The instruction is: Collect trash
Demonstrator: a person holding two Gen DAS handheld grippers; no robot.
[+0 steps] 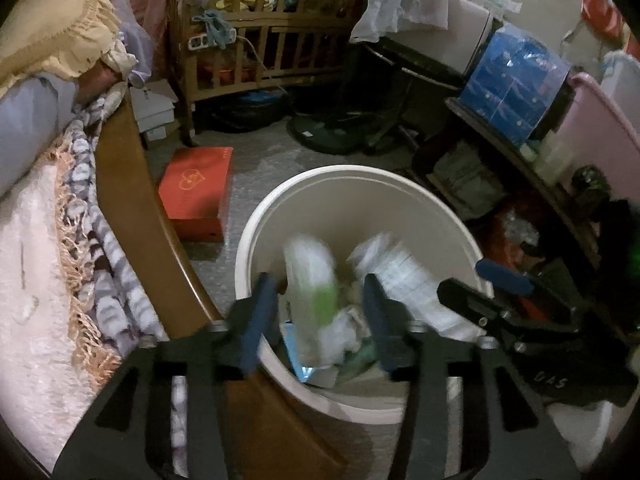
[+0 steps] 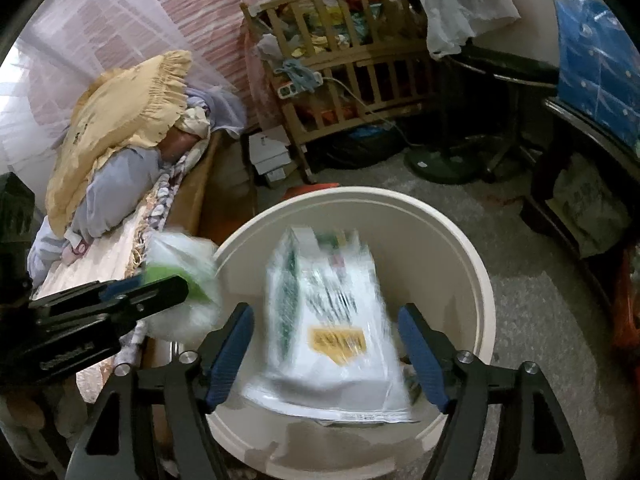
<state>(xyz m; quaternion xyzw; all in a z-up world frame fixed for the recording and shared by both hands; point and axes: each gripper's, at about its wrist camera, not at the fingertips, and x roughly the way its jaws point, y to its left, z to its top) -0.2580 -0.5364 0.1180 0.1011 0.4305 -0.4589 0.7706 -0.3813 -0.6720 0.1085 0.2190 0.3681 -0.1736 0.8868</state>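
A: Trash is going in: the bin (image 2: 472, 264) sits right under both grippers, on the floor hard by the bed (image 1: 132, 200). The printed bag (image 2: 332, 320) blurs between our right gripper (image 2: 326, 354), spread wide.

B: Our left gripper (image 1: 318, 316) gapes too, a green-white wrapper (image 1: 314, 280) blurred between its fingers. We judge both are drops. Next we lift clear of the rim; open floor lies ahead.
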